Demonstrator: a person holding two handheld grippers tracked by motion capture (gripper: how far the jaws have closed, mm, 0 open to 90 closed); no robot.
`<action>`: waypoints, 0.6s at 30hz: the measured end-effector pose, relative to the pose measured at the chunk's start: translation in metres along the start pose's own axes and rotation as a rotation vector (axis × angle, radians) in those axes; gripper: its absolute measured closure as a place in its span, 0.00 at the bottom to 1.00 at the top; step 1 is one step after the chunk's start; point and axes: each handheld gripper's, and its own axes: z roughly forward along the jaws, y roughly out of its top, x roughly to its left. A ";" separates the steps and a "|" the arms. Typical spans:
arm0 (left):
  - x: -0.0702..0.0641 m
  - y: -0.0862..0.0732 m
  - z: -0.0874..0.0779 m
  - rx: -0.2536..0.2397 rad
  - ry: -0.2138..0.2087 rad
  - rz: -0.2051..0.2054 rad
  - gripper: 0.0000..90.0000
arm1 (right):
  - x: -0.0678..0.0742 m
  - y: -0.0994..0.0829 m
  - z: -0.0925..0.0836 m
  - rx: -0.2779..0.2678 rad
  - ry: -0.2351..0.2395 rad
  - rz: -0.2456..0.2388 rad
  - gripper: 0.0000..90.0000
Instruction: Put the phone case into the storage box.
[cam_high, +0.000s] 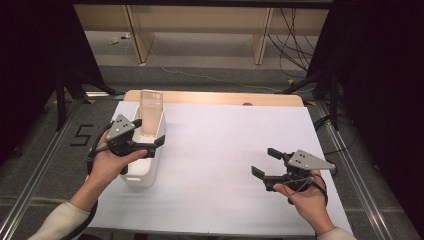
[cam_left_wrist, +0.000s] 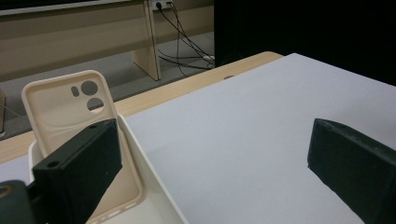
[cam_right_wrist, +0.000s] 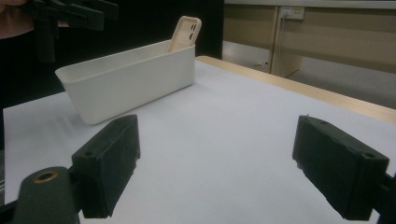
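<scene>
Phone case (cam_high: 150, 112) upright in bin (cam_high: 145, 170), table's (cam_high: 235, 150) left.

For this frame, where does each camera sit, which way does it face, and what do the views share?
High view: above the person's side, looking forward and down on the white table; both forearms, left gripper and right gripper show.
Left gripper view: rides the left gripper above the white bin, facing the table's far edge; its open jaws frame the phone case.
Right gripper view: low over the table, facing the bin; its open jaws show.
Shared: all three show the phone case standing in the bin.
</scene>
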 end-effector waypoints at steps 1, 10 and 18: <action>-0.001 0.000 0.000 -0.003 -0.004 0.002 0.03 | 0.000 0.000 -0.001 0.011 -0.016 -0.009 0.18; -0.010 -0.002 -0.004 -0.009 -0.021 0.016 0.03 | -0.001 0.001 -0.003 0.029 -0.025 -0.034 0.18; -0.014 -0.005 -0.007 -0.015 -0.037 0.018 0.03 | -0.001 0.001 -0.003 0.029 -0.023 -0.033 0.18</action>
